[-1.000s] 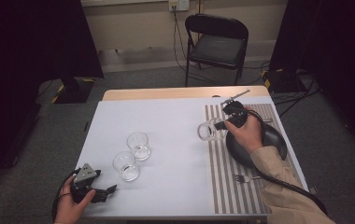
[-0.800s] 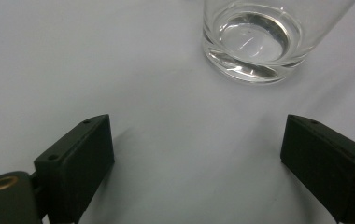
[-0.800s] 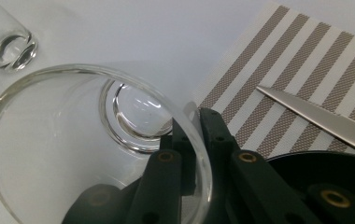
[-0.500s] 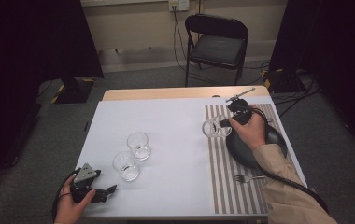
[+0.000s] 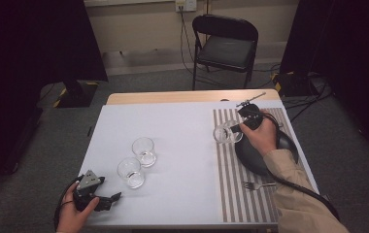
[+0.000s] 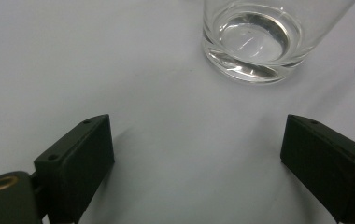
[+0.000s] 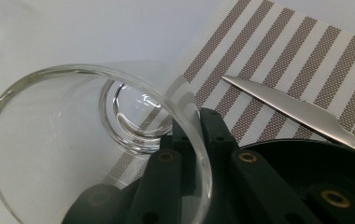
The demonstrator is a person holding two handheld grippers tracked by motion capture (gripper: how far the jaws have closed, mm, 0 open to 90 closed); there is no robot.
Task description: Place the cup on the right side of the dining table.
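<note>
My right gripper [image 5: 236, 130] is shut on the rim of a clear glass [image 5: 223, 133], held tilted over the striped placemat [image 5: 238, 189]. In the right gripper view the jaws pinch the glass [image 7: 119, 121] wall, one inside and one outside, over the black plate [image 7: 306, 158]. Two more clear glasses [image 5: 143, 151] [image 5: 130, 172] stand upright on the white table at the left. My left gripper [image 5: 109, 200] rests open near the front left corner, with the nearer glass [image 6: 259, 37] just beyond its jaws.
A black plate [image 5: 260, 158] lies on the placemat under my right hand. A fork [image 5: 256, 185] lies in front of it and a knife [image 7: 301, 114] beside it. A black folding chair [image 5: 226, 43] stands beyond the table's far edge.
My right gripper has carried the glass a little to the right and away, over the placemat. The left gripper has stayed put.
</note>
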